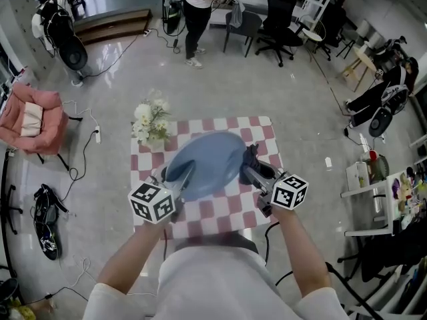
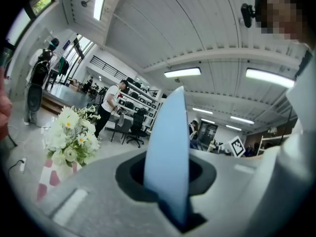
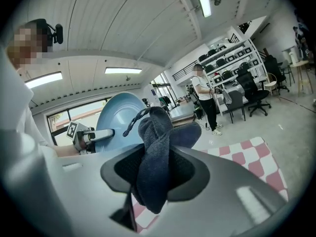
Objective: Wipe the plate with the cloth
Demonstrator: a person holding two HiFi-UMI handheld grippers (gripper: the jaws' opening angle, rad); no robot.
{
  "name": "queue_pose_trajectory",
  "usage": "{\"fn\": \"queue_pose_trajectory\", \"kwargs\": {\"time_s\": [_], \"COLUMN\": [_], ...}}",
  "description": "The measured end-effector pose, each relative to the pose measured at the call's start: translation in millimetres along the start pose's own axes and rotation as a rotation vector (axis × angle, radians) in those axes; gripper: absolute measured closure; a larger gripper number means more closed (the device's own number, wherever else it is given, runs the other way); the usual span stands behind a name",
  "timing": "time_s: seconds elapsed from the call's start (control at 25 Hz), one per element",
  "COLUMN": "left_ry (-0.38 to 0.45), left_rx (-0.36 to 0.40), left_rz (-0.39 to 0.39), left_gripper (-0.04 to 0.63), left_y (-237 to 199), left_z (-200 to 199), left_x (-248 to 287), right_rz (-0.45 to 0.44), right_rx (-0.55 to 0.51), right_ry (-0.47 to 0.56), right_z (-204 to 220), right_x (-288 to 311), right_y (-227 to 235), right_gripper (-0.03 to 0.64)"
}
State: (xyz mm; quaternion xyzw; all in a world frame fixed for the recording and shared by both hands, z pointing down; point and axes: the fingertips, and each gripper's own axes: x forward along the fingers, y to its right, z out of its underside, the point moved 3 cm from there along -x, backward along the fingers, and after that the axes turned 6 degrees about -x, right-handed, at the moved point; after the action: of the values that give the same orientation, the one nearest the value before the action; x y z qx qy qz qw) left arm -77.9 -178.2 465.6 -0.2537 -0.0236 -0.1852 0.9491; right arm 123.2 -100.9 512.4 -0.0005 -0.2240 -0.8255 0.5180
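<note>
A light blue plate (image 1: 203, 163) is held up above the checked table, tilted. My left gripper (image 1: 185, 179) is shut on the plate's near-left rim; in the left gripper view the plate (image 2: 170, 152) stands edge-on between the jaws. My right gripper (image 1: 251, 167) is shut on a dark grey cloth (image 1: 251, 155) at the plate's right edge. In the right gripper view the bunched cloth (image 3: 155, 157) fills the jaws, and the plate (image 3: 117, 122) with the left gripper (image 3: 91, 136) shows behind it.
A pink and white checked table (image 1: 220, 209) lies under the plate, with a bunch of white flowers (image 1: 150, 122) at its far left corner. A person (image 1: 198, 15) stands far off by office chairs (image 1: 277, 22). A pink armchair (image 1: 30, 119) is at left, shelves (image 1: 373, 192) at right.
</note>
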Motion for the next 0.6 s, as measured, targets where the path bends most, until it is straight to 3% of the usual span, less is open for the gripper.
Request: {"fn": "queue_pose_trajectory", "kwargs": {"time_s": [0.28,0.6], "left_ry": [0.051,0.127], "left_rx": [0.011,-0.012], "left_rz": [-0.007,-0.026], "left_gripper": [0.522,0.521], "left_y": [-2,-11], "left_z": [-5,-11], "left_x": [-7,-16], "right_rz": [-0.002,-0.078], "right_rx": [0.016,0.022], "right_ry": [-0.075,-0.132], "right_z": [33,63], "right_x": [12,25], "right_y": [-15,-42], "right_gripper": [0.485,0.489]}}
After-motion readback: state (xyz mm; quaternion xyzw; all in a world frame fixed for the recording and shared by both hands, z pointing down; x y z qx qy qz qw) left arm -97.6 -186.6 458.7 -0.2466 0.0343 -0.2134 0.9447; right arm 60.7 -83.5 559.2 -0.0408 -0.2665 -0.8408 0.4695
